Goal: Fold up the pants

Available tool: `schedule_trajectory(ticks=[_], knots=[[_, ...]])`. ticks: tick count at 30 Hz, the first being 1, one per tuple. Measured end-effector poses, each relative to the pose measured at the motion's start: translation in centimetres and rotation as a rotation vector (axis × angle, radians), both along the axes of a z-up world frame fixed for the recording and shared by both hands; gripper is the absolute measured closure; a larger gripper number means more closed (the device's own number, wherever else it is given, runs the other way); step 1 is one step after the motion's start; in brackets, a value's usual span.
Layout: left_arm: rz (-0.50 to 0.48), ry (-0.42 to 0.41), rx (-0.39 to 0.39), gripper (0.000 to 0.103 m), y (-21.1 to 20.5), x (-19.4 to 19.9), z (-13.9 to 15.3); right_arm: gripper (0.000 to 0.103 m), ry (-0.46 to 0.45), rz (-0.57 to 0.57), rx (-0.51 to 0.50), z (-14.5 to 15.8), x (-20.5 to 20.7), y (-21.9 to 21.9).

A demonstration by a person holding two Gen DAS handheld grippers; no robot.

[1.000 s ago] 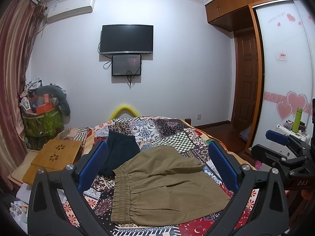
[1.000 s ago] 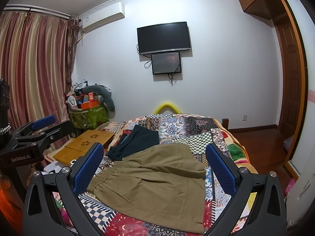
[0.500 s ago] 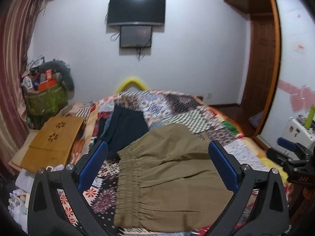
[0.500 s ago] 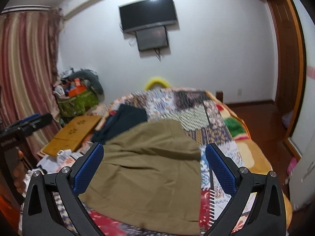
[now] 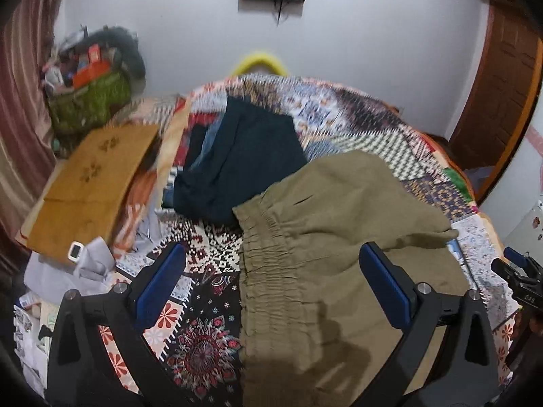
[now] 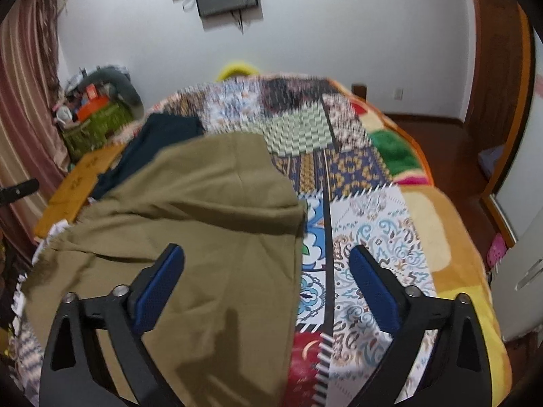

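Observation:
Olive-green pants [image 5: 339, 237] lie on the patchwork quilt [image 5: 203, 346], elastic waistband [image 5: 268, 271] to the left. In the right wrist view the pants [image 6: 190, 237] cover the left half of the bed. My left gripper [image 5: 271, 281] is open and empty, hovering over the waistband. My right gripper [image 6: 266, 288] is open and empty, above the pants' right edge [image 6: 295, 271]. The right gripper also shows at the right edge of the left wrist view [image 5: 522, 278].
A dark navy garment [image 5: 237, 169] lies behind the pants. A wooden lap desk [image 5: 88, 183] and a green basket of clutter [image 5: 88, 101] stand left of the bed. Papers [image 5: 78, 264] lie at the bed's left side. Wooden door [image 5: 499, 95] at right.
Both grippers have tilted down and moved closer to the bed; the pants now fill more of each view. Both stay open.

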State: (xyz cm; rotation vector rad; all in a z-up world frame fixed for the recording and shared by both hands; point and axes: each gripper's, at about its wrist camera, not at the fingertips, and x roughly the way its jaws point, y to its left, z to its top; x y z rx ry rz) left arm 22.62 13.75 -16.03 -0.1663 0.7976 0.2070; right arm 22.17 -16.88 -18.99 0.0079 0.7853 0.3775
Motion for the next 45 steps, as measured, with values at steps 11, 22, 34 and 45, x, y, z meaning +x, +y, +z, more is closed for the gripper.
schedule_trajectory(ticks=[11,22,34,45], knots=[[-0.062,0.240,-0.006,0.005,2.1,4.3,-5.6,0.032,0.163,0.074,-0.010,-5.1,5.8,0.4],[-0.154,0.340,-0.059,0.007,0.8,5.9,-9.3,0.051,0.253,0.146,-0.005,-7.6,8.5,1.7],[-0.186,0.334,-0.078,0.021,1.0,4.8,-8.5,0.095,0.200,0.151,-0.057,-6.4,7.7,1.9],[-0.165,0.304,0.027,0.020,0.5,3.4,-9.0,0.097,0.166,0.089,-0.088,-6.4,5.7,0.6]])
